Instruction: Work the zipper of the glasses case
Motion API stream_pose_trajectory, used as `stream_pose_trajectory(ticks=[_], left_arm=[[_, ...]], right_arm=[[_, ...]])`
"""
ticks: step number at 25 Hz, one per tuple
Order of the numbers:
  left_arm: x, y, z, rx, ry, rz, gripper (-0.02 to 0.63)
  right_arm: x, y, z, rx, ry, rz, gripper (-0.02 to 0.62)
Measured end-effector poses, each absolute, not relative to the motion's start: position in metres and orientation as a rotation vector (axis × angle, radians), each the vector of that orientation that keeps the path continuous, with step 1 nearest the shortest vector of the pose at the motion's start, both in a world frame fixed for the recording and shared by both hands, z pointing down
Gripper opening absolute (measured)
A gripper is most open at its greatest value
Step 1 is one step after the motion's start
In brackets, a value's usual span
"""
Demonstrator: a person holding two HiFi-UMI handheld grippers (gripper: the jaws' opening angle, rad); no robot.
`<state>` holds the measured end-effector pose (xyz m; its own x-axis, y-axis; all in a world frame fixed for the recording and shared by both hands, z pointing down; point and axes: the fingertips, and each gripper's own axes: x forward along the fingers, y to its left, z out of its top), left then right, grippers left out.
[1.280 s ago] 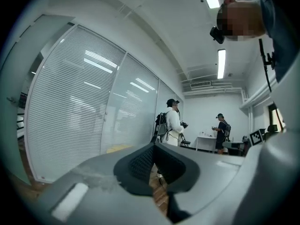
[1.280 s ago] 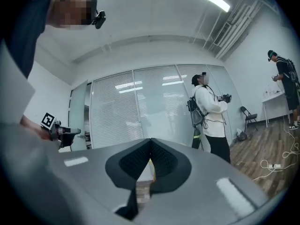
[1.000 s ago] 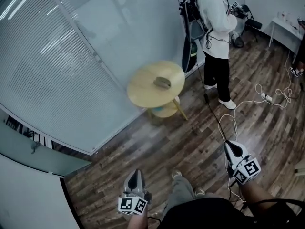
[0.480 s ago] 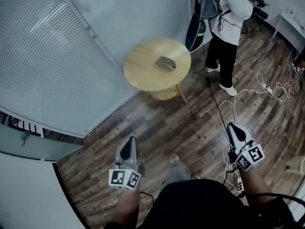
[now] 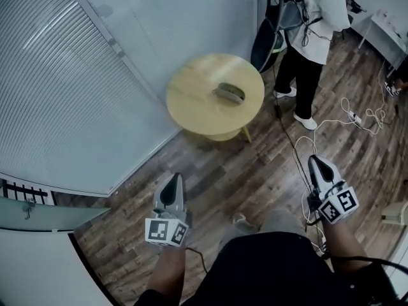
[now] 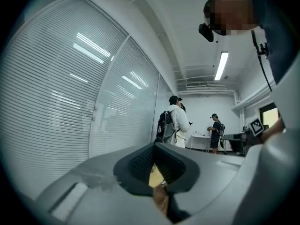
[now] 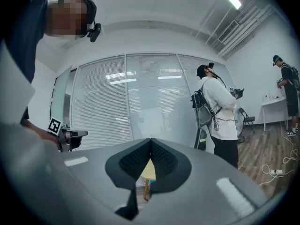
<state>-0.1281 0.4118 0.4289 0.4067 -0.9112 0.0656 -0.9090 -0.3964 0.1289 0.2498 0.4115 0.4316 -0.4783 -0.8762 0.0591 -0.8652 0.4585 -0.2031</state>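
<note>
Head view: the glasses case (image 5: 229, 93) lies on the round table (image 5: 191, 104), right of its centre. Well short of the table, the left gripper (image 5: 173, 180) and right gripper (image 5: 315, 163) are both closed and empty. Best to approach squarely, opening the jaws only beside the case.

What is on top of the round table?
Only the glasses case lies on the round table. Below, the lower shelf and one leg peek out; the tabletop hides the rest.

I can read no words, numbers or brand names anywhere. The only printed signs are black-and-white square markers on my left cube (image 5: 167, 231) and my right cube (image 5: 338, 204). They show patterns, not letters.
</note>
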Motion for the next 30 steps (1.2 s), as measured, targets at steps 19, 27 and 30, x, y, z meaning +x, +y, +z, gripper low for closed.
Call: stream_pose_trajectory(ticks=[19, 27, 30], left_arm=[[-0.171, 0.268, 0.42, 2.41, -1.804, 0.016, 0.002], [-0.142, 0.174, 0.395, 2.421, -1.847, 0.047, 0.002], [-0.135, 0.149, 0.395, 2.412, -1.847, 0.012, 0.002]], right_arm=[[0.197, 0.193, 0.461, -1.38, 2.67, -0.418, 0.008], [0.183, 0.097, 0.457, -1.239, 2.781, -0.443, 0.008], [0.181, 0.068, 0.467, -1.219, 2.774, -0.473, 0.008]])
